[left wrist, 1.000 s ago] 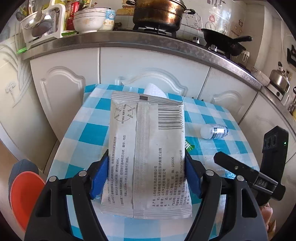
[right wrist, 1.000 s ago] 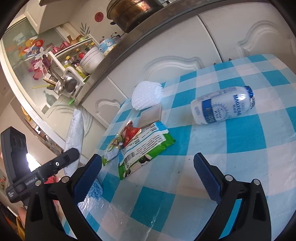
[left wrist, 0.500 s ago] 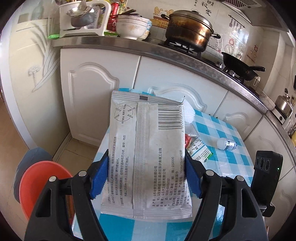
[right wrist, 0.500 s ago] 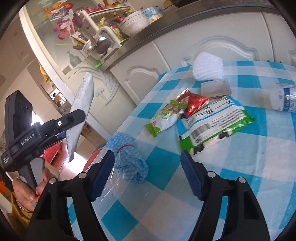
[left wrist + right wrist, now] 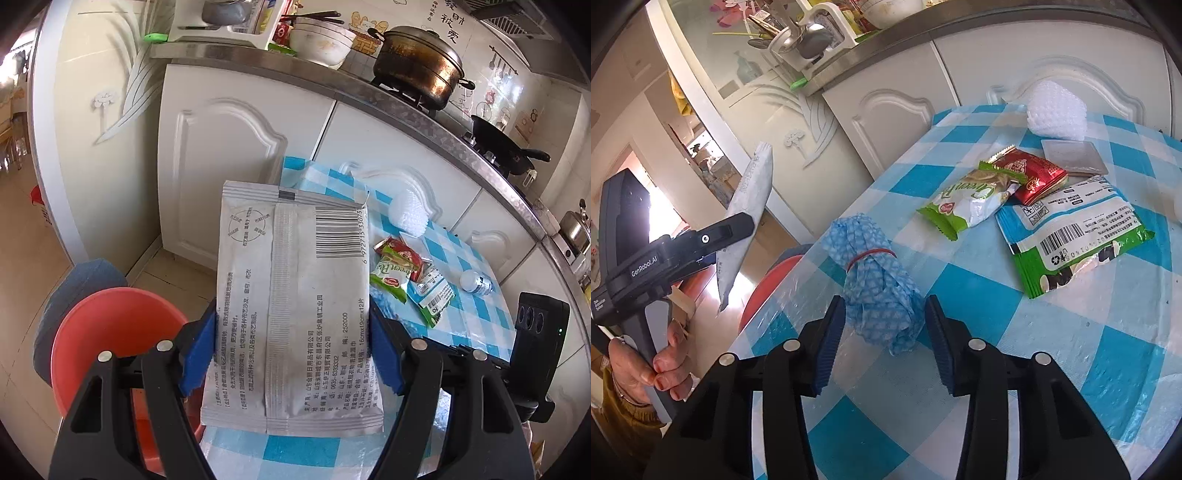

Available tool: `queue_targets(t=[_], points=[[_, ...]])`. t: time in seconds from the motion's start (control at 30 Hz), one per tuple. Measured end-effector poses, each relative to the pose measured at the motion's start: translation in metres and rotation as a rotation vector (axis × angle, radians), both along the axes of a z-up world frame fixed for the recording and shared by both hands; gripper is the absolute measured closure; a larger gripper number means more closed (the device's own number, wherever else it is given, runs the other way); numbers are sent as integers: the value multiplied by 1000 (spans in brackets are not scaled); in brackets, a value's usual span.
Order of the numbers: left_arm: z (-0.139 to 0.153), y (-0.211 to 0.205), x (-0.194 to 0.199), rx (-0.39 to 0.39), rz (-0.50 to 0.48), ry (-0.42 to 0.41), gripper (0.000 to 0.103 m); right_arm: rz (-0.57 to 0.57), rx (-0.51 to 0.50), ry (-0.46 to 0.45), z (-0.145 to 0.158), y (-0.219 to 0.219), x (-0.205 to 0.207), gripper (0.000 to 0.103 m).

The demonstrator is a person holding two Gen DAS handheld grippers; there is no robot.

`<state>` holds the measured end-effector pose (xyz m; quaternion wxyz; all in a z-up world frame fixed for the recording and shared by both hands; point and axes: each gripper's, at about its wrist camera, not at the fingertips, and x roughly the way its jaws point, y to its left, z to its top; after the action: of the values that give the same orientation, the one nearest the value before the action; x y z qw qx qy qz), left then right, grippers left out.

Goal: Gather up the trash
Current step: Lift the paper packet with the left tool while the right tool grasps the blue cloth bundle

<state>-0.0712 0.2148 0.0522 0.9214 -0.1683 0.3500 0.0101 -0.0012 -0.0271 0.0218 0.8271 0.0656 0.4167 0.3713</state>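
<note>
Grey packet [image 5: 295,314], red bin [image 5: 118,332], blue-white checked tablecloth [image 5: 1052,332]

Home kitchen.
A pot [image 5: 417,66] and wok [image 5: 506,147] sit on the stove, bowls [image 5: 321,42] on the counter [image 5: 369,96] above white cabinets [image 5: 229,155].

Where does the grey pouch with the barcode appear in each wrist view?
Left wrist: the grey pouch fills the centre, clamped between the left gripper fingers.
Right wrist: the same pouch shows edge-on at far left, held off the table.
Shared landmark: the green snack wrapper on the checked tablecloth.
</note>
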Motion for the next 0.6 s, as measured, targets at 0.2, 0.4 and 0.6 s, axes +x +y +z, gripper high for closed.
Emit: queue_targets(t=[0.2,0.4,0.6], points=[[-10,14,-7,-7,14,13,30,-1,-60,-8,-3,10,0,71],[-21,30,-18,-21,34,26,30,-12,-122,-49,-1,15,-5,83],[-31,48,-31,-33,58,37,29,-23,-177,-138,6,24,-19,92]])
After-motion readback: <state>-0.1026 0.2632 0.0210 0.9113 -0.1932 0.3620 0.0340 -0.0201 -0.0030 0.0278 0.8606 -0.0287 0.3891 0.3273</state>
